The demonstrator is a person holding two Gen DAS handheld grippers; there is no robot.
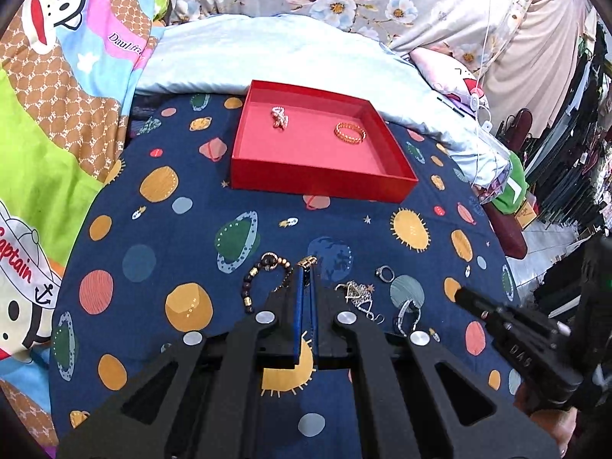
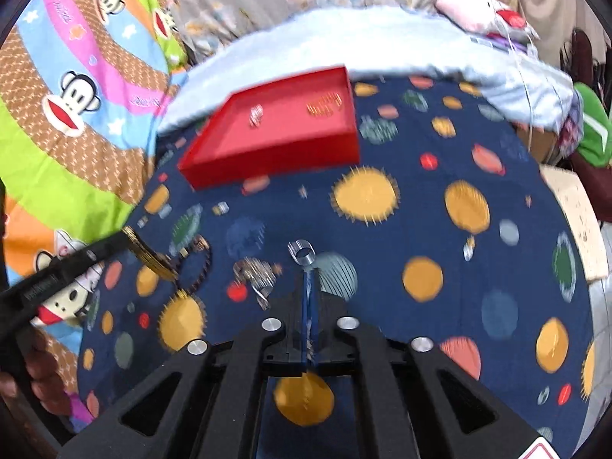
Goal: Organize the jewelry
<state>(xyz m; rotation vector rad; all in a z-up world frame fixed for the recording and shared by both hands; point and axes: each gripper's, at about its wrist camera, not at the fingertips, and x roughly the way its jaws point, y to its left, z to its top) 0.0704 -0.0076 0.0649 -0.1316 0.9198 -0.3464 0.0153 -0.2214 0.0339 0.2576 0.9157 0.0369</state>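
Note:
A red tray (image 1: 317, 185) lies on the planet-print sheet and holds a pearl piece (image 1: 279, 116) and a gold bracelet (image 1: 350, 132). My left gripper (image 1: 307, 262) is shut on a gold bangle (image 1: 308, 260), seen edge-on; it shows in the right wrist view (image 2: 151, 254). A dark beaded bracelet (image 1: 254, 279), a silver chain pile (image 1: 357, 296), a silver ring (image 1: 384, 272) and a silver hoop (image 1: 407, 313) lie near it. My right gripper (image 2: 306, 264) is shut on a silver ring (image 2: 302, 253); the tray (image 2: 267, 153) is beyond to the left.
A pale blue pillow (image 1: 275, 53) and floral bedding lie behind the tray. A bright cartoon quilt (image 1: 57, 114) is at the left. The bed edge is at the right, with a cardboard box (image 2: 577, 222) beside it.

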